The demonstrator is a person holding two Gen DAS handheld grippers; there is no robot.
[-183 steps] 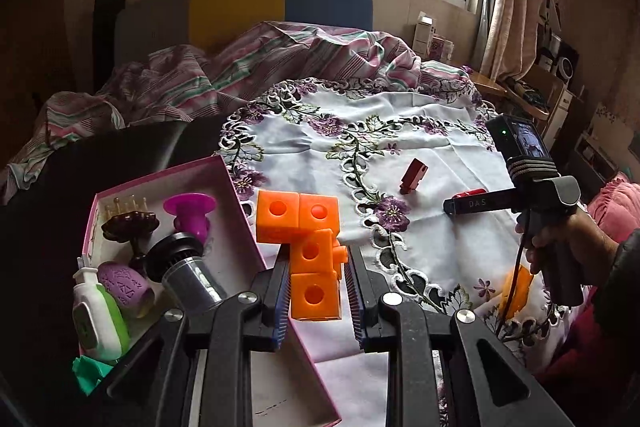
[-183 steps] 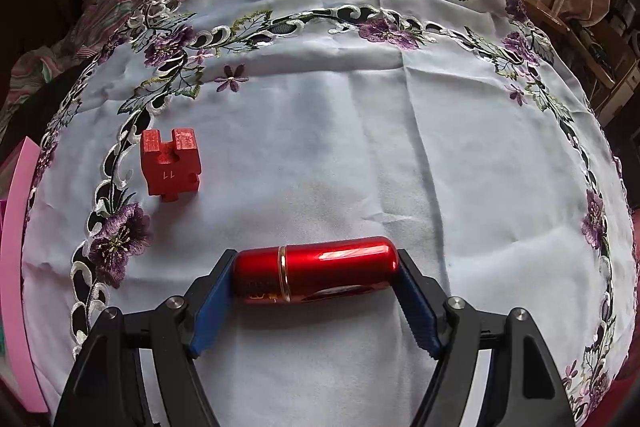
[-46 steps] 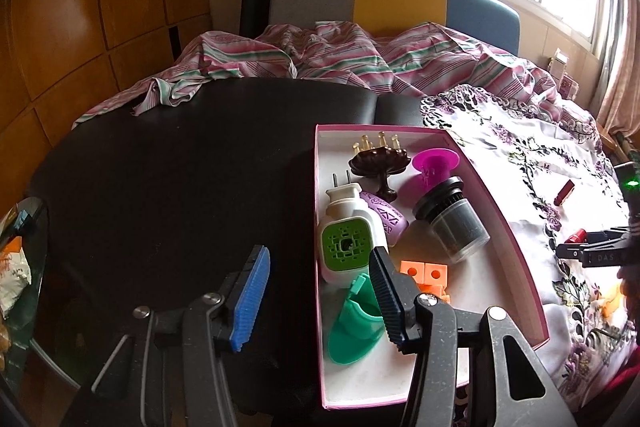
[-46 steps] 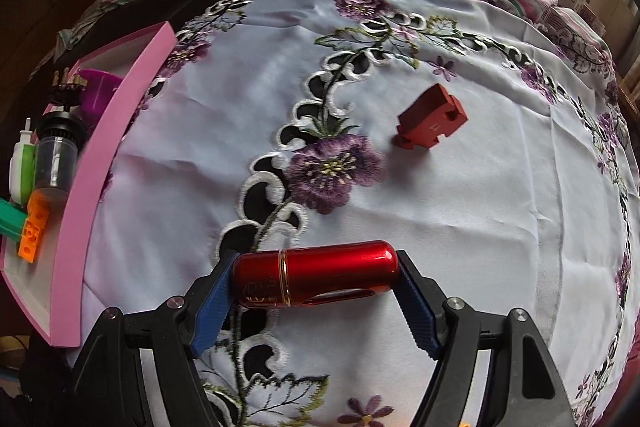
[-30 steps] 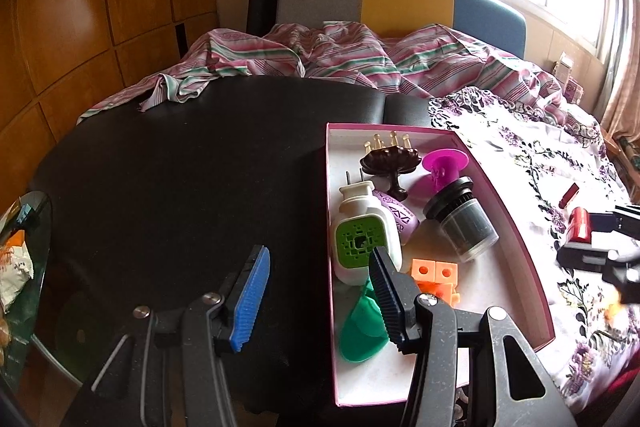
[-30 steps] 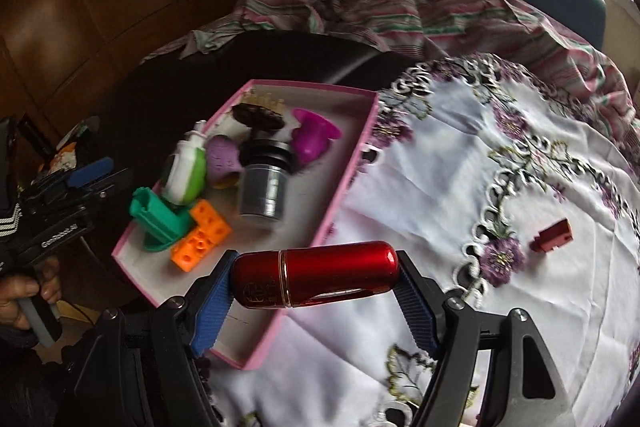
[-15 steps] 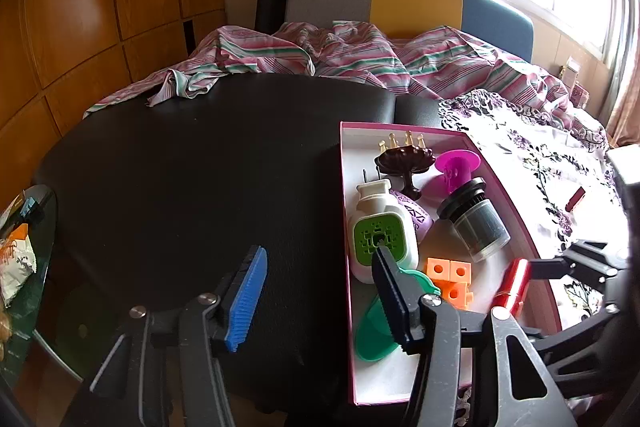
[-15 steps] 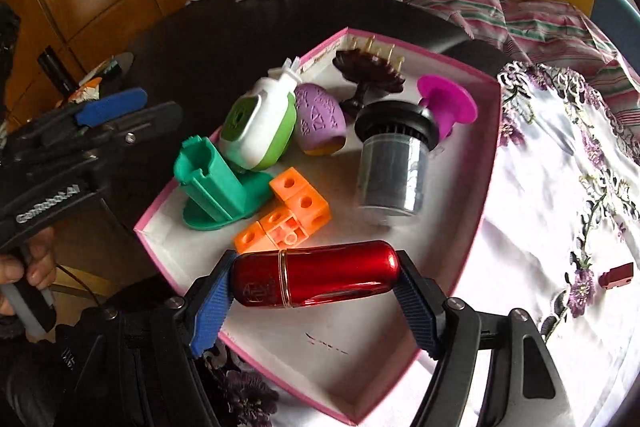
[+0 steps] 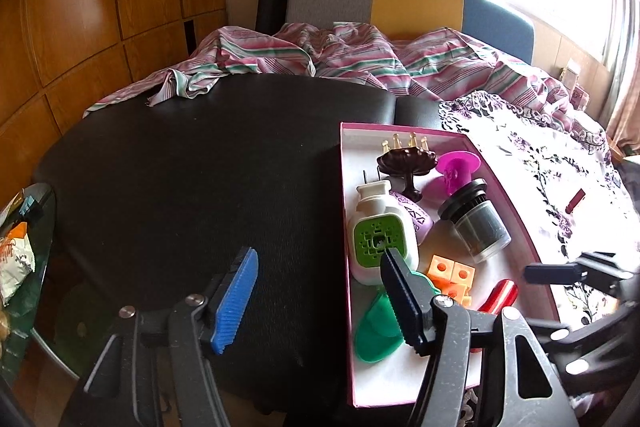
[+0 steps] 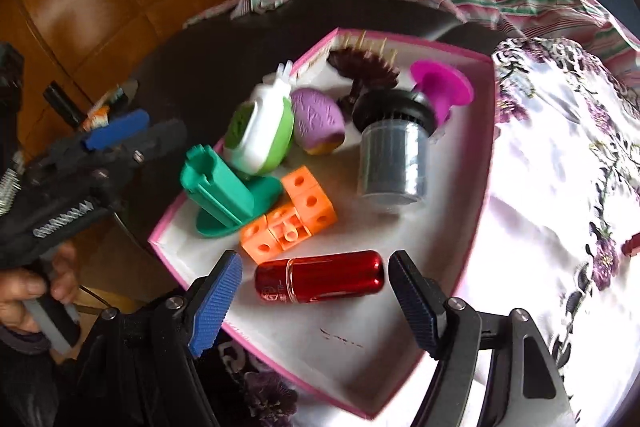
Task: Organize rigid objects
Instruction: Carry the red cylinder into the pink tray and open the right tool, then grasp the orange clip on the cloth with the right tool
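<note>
A pink-rimmed white tray holds several objects: orange cubes, a green stand, a white-green plug-in device, a purple egg, a dark jar, a magenta funnel and a brown comb. A red metal tube lies on the tray floor between the spread fingers of my right gripper, which is open. It also shows in the left wrist view. My left gripper is open and empty, over the black table at the tray's left edge.
A small red block lies on the embroidered white cloth right of the tray. The black table spreads to the left. A striped blanket lies behind. A glass side table with packets is at far left.
My right gripper has opened and let go of the red tube, which now lies in the tray by the orange cubes. The left gripper has barely moved.
</note>
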